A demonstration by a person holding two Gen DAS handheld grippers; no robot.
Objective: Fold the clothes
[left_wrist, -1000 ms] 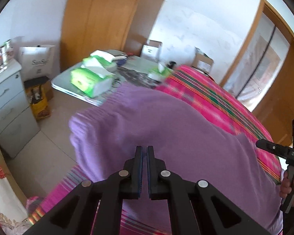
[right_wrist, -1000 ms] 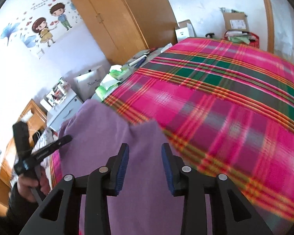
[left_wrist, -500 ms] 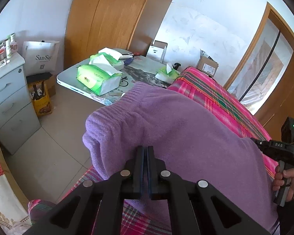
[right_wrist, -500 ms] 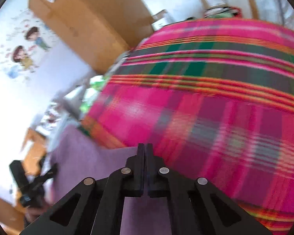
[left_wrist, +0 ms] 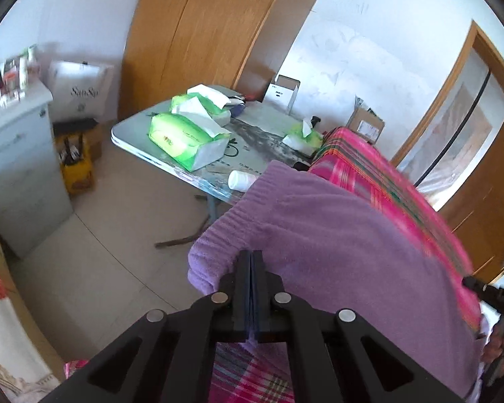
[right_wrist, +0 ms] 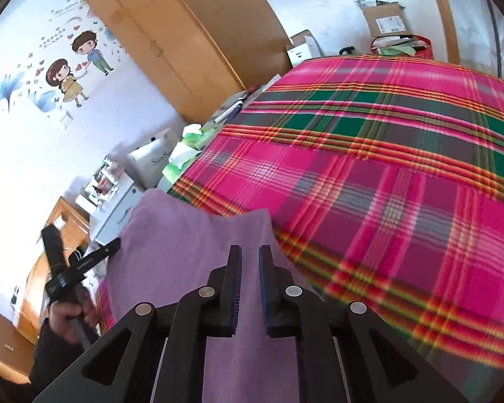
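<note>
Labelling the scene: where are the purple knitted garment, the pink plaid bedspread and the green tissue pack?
Purple knitted garment (left_wrist: pixel 336 252): left wrist view, middle of its top.
Pink plaid bedspread (right_wrist: pixel 386 174): right wrist view, bare centre.
Green tissue pack (left_wrist: pixel 181 137): left wrist view, top face.

A plain purple garment (left_wrist: pixel 336 245) lies on the bedspread (right_wrist: pixel 386 174), plaid in hot pink, green and orange. At ten o'clock sit bright green tissue packs (left_wrist: pixel 184 137); both grippers (right_wrist: pixel 250 262) are black.

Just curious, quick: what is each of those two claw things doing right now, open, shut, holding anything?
Left gripper: shut on the purple garment.
Right gripper: jaws opening, garment between them, not pinched.
</note>
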